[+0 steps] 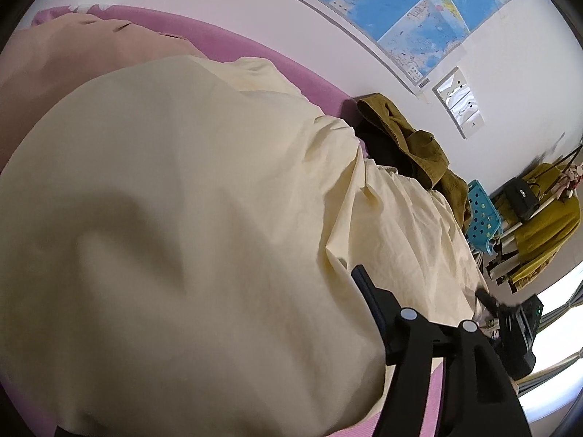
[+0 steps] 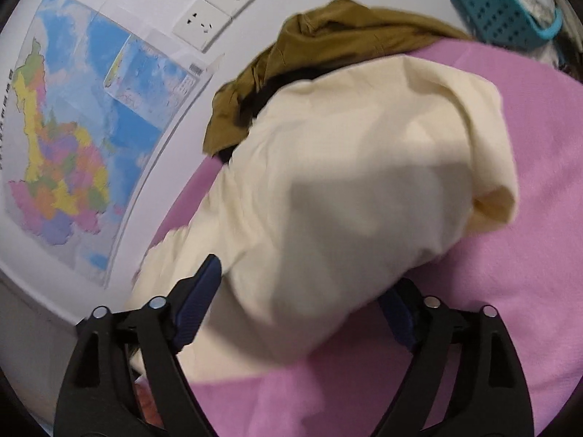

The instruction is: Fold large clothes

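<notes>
Jaws on the right gripper [image 2: 305,284] are standing wide apart, both blue pads [image 2: 198,302] showing, with a fold of the cream garment [image 2: 346,189] lying between them but neither pad pressing on it. Left gripper [image 1: 419,284] is harder to read: 1 blue pad [image 1: 364,287] is lying against the cream garment [image 1: 182,218], the other finger is blurred at the cloth's edge, so I cannot tell whether it is gripping or just resting there.

Cream garment is lying bunched on the pink bed cover [image 2: 510,255], filling most of the left wrist view and forming a rounded, partly folded bundle in the right wrist view. Its near end is draping toward the right gripper, its far end is touching the olive-brown garment [image 2: 328,29].

Olive-brown garment [image 1: 411,145] is sitting crumpled against the white wall, with something dark tucked under it. A peach-pink cloth [image 1: 73,73] is lying beyond the cream one in the left wrist view, on the same pink cover.

Teal perforated basket [image 2: 503,18] is standing just beyond the olive garment, past the bed's edge. A map poster [image 2: 73,127] is hanging on the wall, with 3 white wall sockets [image 2: 218,7] beside it. Mustard clothing [image 1: 543,225] is hanging at the far right of the left wrist view, well apart from the bed.
</notes>
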Motion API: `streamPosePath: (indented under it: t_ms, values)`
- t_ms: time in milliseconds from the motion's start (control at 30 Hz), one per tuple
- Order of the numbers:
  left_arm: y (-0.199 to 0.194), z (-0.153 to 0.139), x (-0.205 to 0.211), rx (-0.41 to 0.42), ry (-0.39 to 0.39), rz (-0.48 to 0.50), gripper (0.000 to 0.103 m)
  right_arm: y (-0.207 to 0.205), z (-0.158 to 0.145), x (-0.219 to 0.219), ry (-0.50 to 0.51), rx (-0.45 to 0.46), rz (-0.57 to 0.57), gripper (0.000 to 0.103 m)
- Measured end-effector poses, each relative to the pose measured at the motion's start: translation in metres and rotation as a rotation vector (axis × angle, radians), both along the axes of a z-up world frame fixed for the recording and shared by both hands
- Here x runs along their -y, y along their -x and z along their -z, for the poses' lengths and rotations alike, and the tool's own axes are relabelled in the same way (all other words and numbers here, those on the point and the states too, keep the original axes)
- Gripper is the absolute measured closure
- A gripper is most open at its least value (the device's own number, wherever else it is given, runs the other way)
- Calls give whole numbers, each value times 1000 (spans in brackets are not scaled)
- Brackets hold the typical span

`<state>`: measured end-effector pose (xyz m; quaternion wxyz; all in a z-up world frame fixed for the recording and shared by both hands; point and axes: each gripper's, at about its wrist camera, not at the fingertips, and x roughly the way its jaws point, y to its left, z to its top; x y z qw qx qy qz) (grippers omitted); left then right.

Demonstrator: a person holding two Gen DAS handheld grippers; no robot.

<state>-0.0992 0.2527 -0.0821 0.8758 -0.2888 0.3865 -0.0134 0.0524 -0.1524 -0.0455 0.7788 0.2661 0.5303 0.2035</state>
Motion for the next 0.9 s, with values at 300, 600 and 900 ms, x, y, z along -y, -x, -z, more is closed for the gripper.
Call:
streamPosePath:
  t_ms: [300,600,900]
  values:
    - [-8,1,2,32,-4,-10,26,-20,16,-9,-29,28,15,52]
    - [-17,-1,3,9,-58,-34,40,-32,20,-17,-109,-4,-84,39]
    - [0,-21,6,16,-70,-12,82,-15,-18,-19,-164,49,-194,85]
